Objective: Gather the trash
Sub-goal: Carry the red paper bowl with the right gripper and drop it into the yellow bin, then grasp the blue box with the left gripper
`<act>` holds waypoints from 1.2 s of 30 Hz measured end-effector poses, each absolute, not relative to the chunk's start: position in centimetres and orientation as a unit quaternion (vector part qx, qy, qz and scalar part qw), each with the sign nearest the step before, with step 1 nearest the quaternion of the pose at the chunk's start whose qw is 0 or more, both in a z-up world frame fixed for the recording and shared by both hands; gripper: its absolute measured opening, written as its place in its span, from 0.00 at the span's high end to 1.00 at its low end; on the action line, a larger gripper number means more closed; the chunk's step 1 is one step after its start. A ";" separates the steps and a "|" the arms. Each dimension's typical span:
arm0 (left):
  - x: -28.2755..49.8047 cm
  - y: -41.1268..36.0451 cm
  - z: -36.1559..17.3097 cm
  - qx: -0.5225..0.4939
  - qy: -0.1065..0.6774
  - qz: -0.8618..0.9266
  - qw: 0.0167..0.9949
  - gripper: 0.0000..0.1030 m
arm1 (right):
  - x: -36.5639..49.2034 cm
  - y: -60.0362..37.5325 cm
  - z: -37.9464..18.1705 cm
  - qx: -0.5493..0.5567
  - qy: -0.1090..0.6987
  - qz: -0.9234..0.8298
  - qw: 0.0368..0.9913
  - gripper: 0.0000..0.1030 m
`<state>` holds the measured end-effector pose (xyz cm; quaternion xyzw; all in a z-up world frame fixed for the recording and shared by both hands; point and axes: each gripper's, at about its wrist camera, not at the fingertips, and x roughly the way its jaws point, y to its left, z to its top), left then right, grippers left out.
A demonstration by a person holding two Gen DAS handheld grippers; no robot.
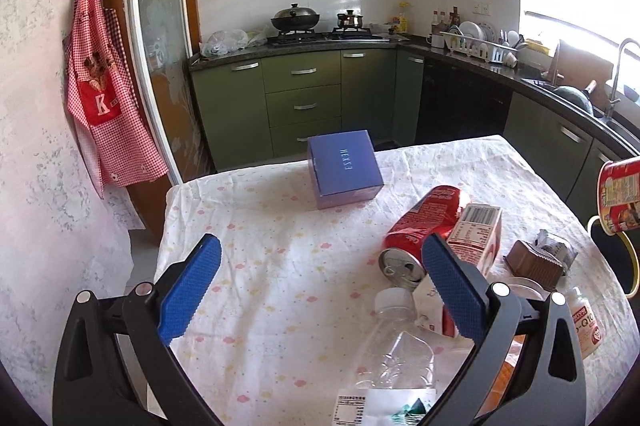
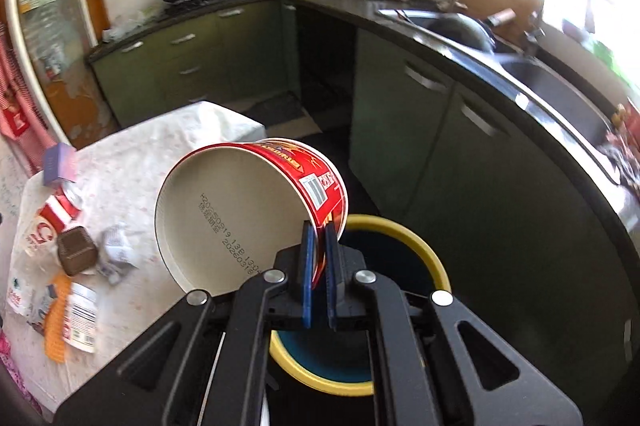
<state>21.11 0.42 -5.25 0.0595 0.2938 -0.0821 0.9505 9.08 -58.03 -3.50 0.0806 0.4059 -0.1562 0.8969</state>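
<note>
The red noodle cup (image 2: 256, 209) is the piece of trash in hand: it hangs tipped on its side in the air, pale base turned toward the right wrist camera, held by its rim wall, which is pinched between the two blue pads of the right gripper (image 2: 319, 246), whose jaws stand together on it. Directly below and beyond the cup sits the yellow-rimmed bin (image 2: 424, 250), dark inside, standing on the floor just off the table's edge, so the step looks like the carry-to-bin part of collecting, close to its end. The next move would seem to call for bringing the cup fully over the bin's mouth and parting the jaws so it drops inside rather than catching on the rim. The left gripper (image 1: 320, 290) hovers over the table (image 1: 280, 266) with its jaws wide apart and nothing between the pads; from its view the cup shows at the far right edge. Much remains on the flowered cloth: a red soda can (image 1: 420, 230) lying on its side against a small carton (image 1: 478, 238), a clear plastic bottle (image 1: 400, 346) nearest the left gripper, a brown box (image 1: 534, 264), a crumpled grey wrapper (image 1: 556, 246) and a white supplement bottle (image 1: 586, 322). A blue box (image 1: 344, 167) stands apart near the far edge; whether it counts as trash cannot be told.
</note>
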 end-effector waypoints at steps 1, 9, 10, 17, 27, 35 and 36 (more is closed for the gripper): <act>20.9 0.0 -5.1 0.062 0.294 -0.090 0.950 0.04 | 8.8 -59.2 -4.6 0.088 0.416 -0.170 0.889 0.95; 19.9 -2.5 -4.3 0.088 0.293 -0.120 0.944 0.04 | 8.2 -66.0 -12.2 0.152 0.468 -0.211 0.845 0.93; 19.8 -2.8 -4.2 0.091 0.292 -0.123 0.944 0.04 | 8.1 -66.4 -12.7 0.159 0.470 -0.210 0.842 0.92; 19.2 -3.9 -3.7 0.088 0.296 -0.147 0.940 0.04 | 8.0 -65.6 -12.7 0.167 0.463 -0.189 0.850 0.89; 21.7 -3.6 -3.6 0.083 0.354 -0.141 0.921 0.04 | 8.0 -63.1 -12.1 0.161 0.463 -0.160 0.857 0.79; 30.7 -5.1 -3.1 0.030 0.443 -0.099 0.890 0.04 | 7.8 -60.8 -11.2 0.170 0.435 -0.127 0.875 0.65; 32.1 -5.5 -3.6 0.029 0.457 -0.088 0.884 0.04 | 7.6 -60.3 -10.9 0.169 0.431 -0.121 0.878 0.63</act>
